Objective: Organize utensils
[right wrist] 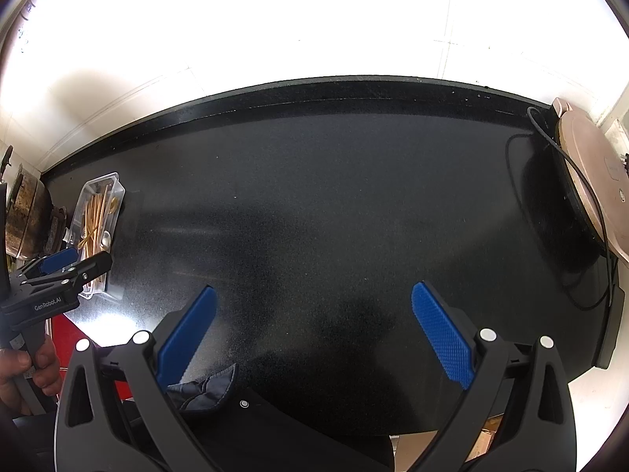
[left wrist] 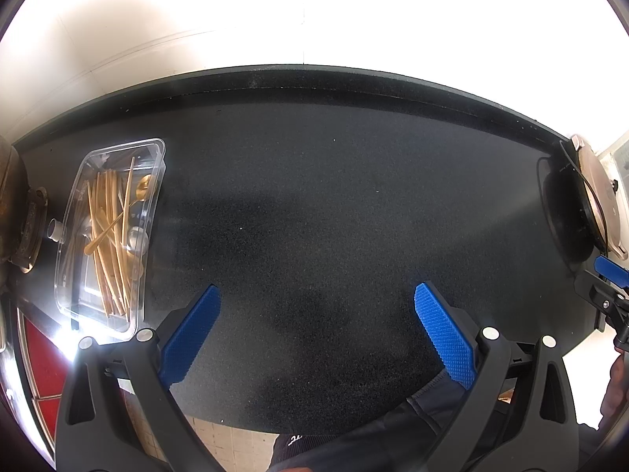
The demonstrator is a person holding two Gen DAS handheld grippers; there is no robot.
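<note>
A clear plastic container (left wrist: 74,259) sits at the left of the black countertop (left wrist: 314,204). It holds gold chopsticks (left wrist: 112,232), a gold spoon (left wrist: 143,187) and a silver spoon (left wrist: 137,236). My left gripper (left wrist: 316,295) is open and empty above the counter's front, to the right of the container. My right gripper (right wrist: 314,295) is open and empty over the counter's middle front. The container also shows in the right wrist view (right wrist: 116,192), with the left gripper (right wrist: 59,271) in front of its near end.
A dark pot (left wrist: 11,204) stands left of the container. A round pink appliance (right wrist: 589,173) with a black cord (right wrist: 515,165) stands at the right end of the counter. A white tiled wall runs behind. A red surface (left wrist: 39,362) lies below the counter's left front edge.
</note>
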